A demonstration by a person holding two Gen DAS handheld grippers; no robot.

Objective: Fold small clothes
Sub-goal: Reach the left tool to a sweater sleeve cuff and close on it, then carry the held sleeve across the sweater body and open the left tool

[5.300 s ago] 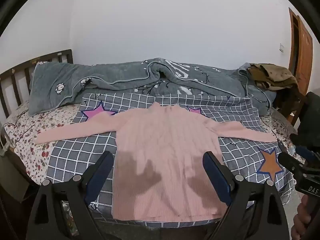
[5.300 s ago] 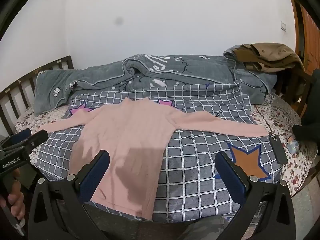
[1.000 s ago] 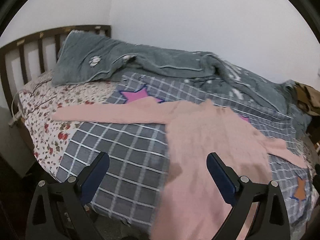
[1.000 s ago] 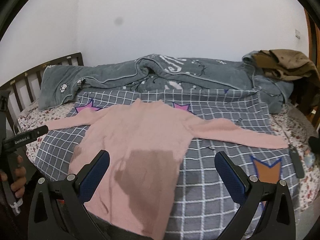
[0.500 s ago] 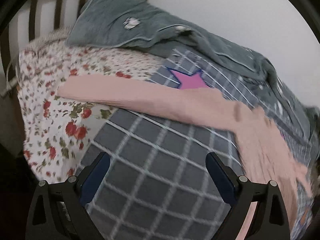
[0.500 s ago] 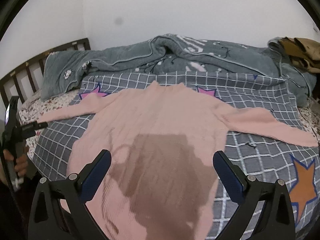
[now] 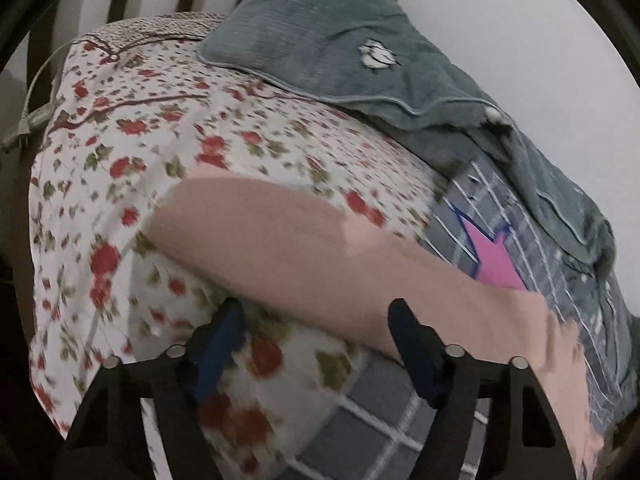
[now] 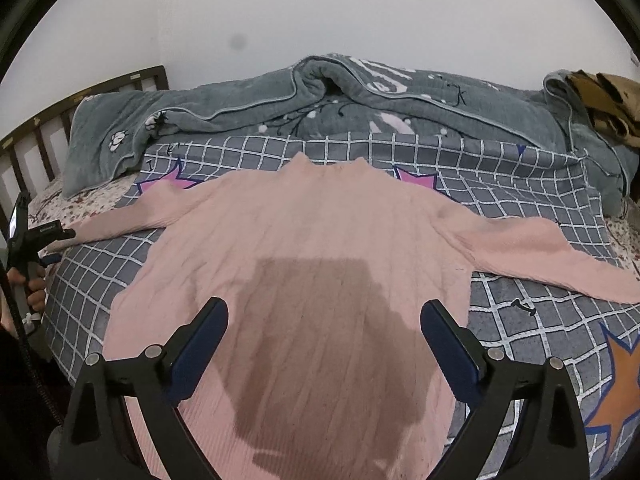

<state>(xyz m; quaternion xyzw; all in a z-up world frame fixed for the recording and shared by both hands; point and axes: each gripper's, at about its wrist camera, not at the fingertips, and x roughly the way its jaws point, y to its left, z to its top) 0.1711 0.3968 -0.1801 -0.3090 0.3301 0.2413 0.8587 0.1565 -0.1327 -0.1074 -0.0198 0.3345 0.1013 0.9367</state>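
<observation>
A: Status on the fold?

B: Not started. Pink sweater [image 8: 320,248] lies flat, front down or up I can't tell, spread on the checked blanket [image 8: 532,332] on the bed [image 7: 168,128]. Both sleeves stretched straight out from the body, neck pointing at the grey quilt [image 8: 360,108]. Laid out that way so each sleeve can go in over the body first.

A: Claws?

B: Left claw [image 7: 316,340] is released, jaws wide, sitting right at the near edge of the sweater's left sleeve [image 7: 304,248], cuff end. Sleeve runs across in front of the fingers, not yet between them. Looks lined up to pinch that sleeve. Frame is motion-blurred, so contact is unclear.

A: Right one?

B: Right claw [image 8: 324,336] also released, holding nothing. It hangs above the lower body of the sweater, hem side, casting a blocky shadow on the knit.

A: Fabric?

B: Ribbed knit, vertical ribs, soft and thick, likely stretchy. I'd expect it to drape and sag when lifted by one point. That cuff end lies off the blanket, on the floral sheet [image 7: 120,184]. Quilt beyond the sweater's neck is bunched, plush, with piped edges. Brown clothes [image 8: 604,96] are piled past the quilt's far end, well clear of the sweater.
</observation>
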